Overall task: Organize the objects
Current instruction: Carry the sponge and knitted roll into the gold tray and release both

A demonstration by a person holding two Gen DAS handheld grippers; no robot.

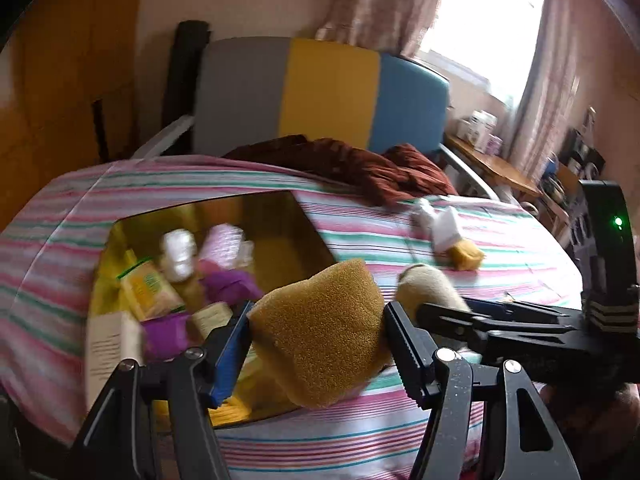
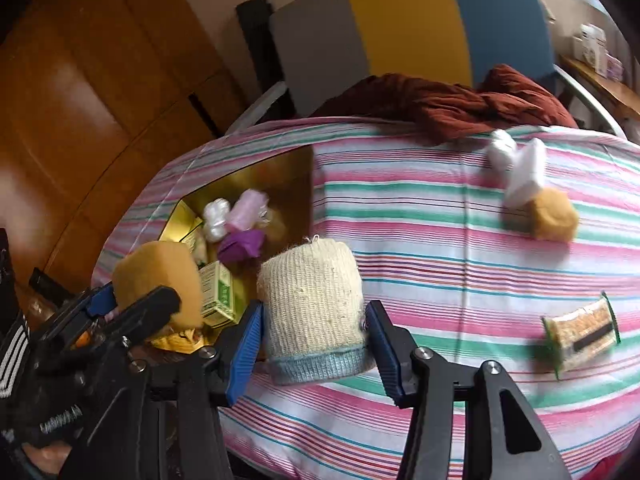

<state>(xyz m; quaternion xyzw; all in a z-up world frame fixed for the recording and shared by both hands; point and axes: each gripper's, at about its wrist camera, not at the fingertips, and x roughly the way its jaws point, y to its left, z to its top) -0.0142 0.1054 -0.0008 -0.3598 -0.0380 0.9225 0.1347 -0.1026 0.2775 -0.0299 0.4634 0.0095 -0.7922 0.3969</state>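
A tan sponge is clamped between the fingers of the left gripper, which stand about half open around it. The sponge is held above the near edge of the gold box, the landmark used here, which is set on the striped bedsheet. A cream knitted roll with a pale blue band is pinched between the blue-padded fingers of the right gripper, narrowly parted to the roll's width. The roll is carried just right of the box's near corner, over the sheet.

Inside the box, a white roll, a pink roll, a purple crumpled piece and a green-and-yellow carton are seen, with other packets blurred beyond telling.

Well to the right of the box, on the sheet, a white bundle is seen touching a second tan sponge. Nearer the camera and further right of the box, a clear packet with green ends is laid on the sheet. Behind the box, a rust-brown cloth is heaped against the grey, yellow and blue headboard.
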